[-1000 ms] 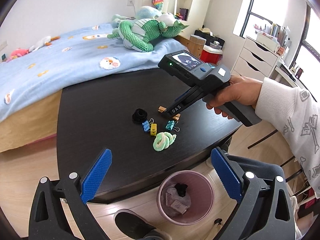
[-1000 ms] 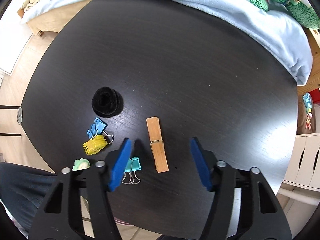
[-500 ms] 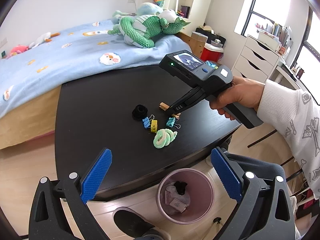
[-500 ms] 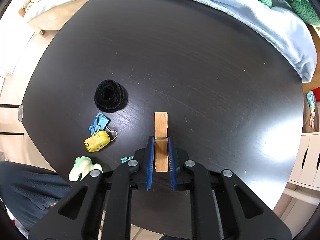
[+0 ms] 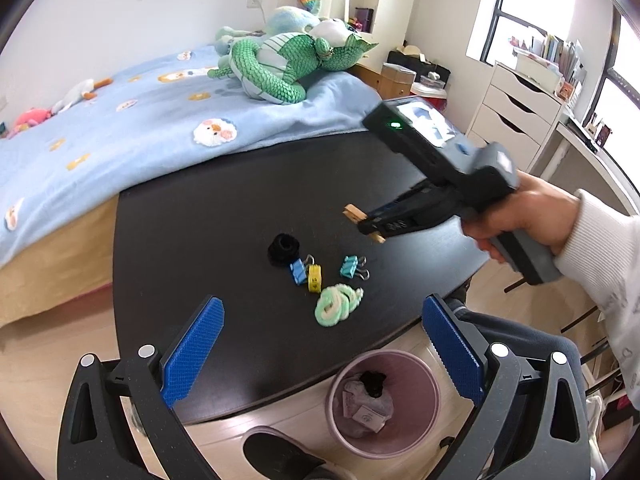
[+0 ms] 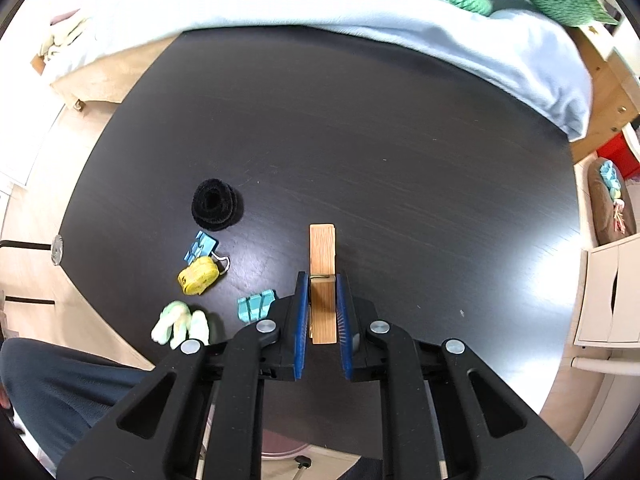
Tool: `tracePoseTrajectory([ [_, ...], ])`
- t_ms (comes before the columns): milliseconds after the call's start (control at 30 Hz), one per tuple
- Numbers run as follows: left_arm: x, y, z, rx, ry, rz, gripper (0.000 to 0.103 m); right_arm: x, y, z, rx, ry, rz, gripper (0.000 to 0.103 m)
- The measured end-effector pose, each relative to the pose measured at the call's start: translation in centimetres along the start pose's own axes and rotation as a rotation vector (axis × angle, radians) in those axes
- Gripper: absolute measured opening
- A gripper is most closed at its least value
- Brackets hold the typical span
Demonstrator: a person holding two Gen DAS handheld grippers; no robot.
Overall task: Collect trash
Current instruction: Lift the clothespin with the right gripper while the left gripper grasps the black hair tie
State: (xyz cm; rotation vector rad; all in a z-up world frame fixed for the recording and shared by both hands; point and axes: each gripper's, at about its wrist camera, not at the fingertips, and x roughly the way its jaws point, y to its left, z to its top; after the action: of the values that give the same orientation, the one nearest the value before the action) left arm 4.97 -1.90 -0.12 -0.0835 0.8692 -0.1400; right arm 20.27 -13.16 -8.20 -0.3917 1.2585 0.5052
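right claw (image 6: 322,312) is clamped on the wooden clothespin (image 6: 322,276), blue pads pressing both sides near the spring, front half sticking out past the fingertips. in the left wrist view the clothespin (image 5: 362,222) is up off the counter (image 5: 200,240), held in the air over its right part. left claw (image 5: 320,344) is wide open and empty, hanging over the near counter edge.

on the counter, clustered together: black hair tie (image 5: 283,249), blue binder clip (image 5: 298,273) touching a yellow binder clip (image 5: 315,278), teal binder clip (image 5: 350,267) just beside them, green and white rope knot (image 5: 337,309) nearest the edge.

pink bin (image 5: 384,400) sits on the floor just below the counter edge, with paper scraps and something black inside. bed (image 5: 120,120) with blue blanket and green stuffed dragon (image 5: 280,64) behind the counter.
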Motion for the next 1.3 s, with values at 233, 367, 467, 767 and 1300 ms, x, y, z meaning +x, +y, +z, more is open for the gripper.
tracePoseTrajectory([
  [233,2.0,0.6,2.5,-0.002,0.044,-0.005,0.095,-2.5,-0.3,-1.0,0.020,-0.023,-0.007,0.013],
  [367,4.0,1.3,4.2,-0.022,0.092,0.004,0.095,-3.4,-0.8,-1.6,0.024,-0.031,-0.012,0.013],
  [467,5.4,1.7,5.1,-0.037,0.128,0.011,0.095,-3.4,-1.1,-1.7,0.031,-0.033,-0.014,0.013],
  [767,11.1,3.4,7.0,-0.096,0.277,0.038,0.095,-3.5,-2.5,-2.8,0.056,-0.029,-0.023,0.013],
  [1300,17.8,4.9,5.5,-0.197,0.450,0.124,0.095,-2.6,-3.2,-3.7,0.067,-0.015,-0.021,0.013],
])
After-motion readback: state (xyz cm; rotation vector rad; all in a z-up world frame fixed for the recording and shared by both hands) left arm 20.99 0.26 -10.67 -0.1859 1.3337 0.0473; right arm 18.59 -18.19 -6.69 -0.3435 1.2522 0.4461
